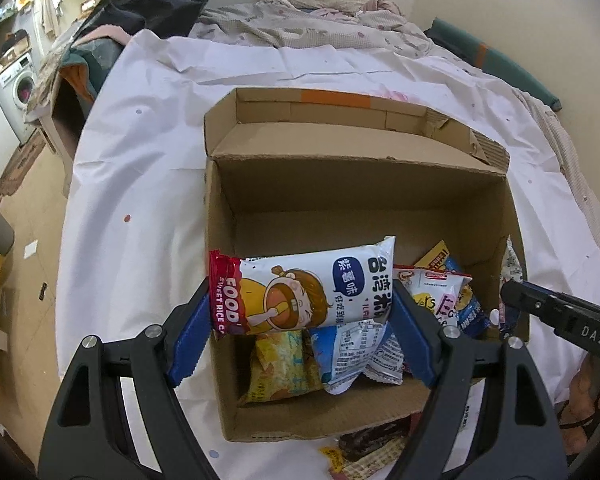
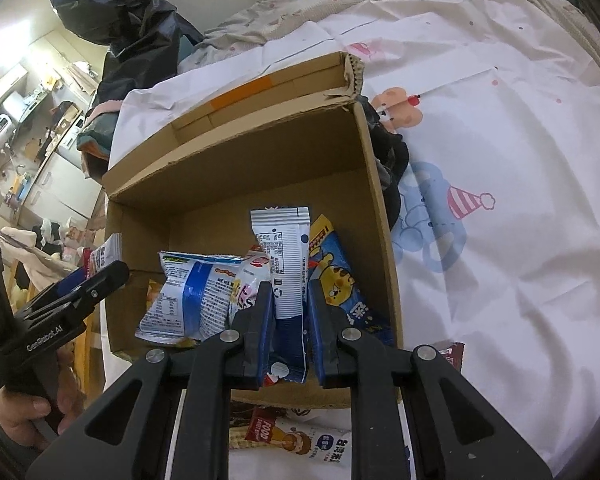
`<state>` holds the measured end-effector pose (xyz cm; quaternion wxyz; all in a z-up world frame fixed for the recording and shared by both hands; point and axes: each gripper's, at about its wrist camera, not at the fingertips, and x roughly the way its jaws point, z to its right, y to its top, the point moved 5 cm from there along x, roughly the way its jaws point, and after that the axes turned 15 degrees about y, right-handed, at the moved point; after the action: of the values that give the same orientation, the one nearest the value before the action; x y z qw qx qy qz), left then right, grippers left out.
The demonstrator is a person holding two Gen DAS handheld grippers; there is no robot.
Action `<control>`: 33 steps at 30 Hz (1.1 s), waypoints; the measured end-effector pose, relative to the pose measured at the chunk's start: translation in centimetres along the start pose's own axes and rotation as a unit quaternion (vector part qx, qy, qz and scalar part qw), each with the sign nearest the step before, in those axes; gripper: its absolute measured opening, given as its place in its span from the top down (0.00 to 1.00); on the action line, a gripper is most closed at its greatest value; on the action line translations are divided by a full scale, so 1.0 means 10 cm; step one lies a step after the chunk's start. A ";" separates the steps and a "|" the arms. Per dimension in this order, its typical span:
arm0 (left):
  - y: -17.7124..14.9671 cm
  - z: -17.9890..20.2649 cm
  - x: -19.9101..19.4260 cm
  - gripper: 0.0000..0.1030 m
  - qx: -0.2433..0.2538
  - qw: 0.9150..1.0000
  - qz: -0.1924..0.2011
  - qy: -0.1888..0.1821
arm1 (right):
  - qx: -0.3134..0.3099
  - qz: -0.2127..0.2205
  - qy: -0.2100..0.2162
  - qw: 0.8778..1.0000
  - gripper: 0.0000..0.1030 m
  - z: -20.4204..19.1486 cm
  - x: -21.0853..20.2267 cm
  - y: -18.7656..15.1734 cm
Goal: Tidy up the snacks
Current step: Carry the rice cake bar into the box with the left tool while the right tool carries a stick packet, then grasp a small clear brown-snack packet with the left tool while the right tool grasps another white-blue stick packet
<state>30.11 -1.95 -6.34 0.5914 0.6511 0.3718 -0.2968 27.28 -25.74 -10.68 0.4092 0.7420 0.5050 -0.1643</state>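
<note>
At the centre of both frames sits our cardboard box [image 1: 420, 184], open on the white sheet [image 1: 140, 200]. Low in it lie a yellow bag [image 1: 280, 364], a blue-and-white bag [image 2: 188, 292] and a tiger packet [image 2: 340, 280]. Our left gripper [image 1: 300, 320] pinches a rice cake packet [image 1: 300, 292] crosswise over the box's lower left. Only the right view shows our right gripper [image 2: 290, 312] pressed narrowly onto a blue-and-white sachet [image 2: 284, 256] standing in the box, and another rice cake packet [image 2: 296, 442] outside below it, partly hidden
</note>
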 end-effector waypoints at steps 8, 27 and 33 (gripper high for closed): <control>-0.01 0.10 -0.02 0.16 0.011 0.999 -0.006 -0.042 | 0.001 -0.005 -0.002 1.000 0.82 0.00 0.02 -0.01; 0.03 -0.14 -0.16 0.03 -0.023 0.999 0.030 0.005 | 0.024 -0.005 0.014 1.000 0.74 0.03 0.02 -0.01; 0.06 -0.17 -0.22 0.00 -0.027 0.999 0.041 0.003 | 0.025 0.016 0.036 0.999 0.25 -0.03 -0.05 0.04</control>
<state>29.35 -0.58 -3.97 0.6191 0.6505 0.3544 -0.2605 27.36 -25.92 -10.00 0.3747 0.7655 0.5029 -0.1438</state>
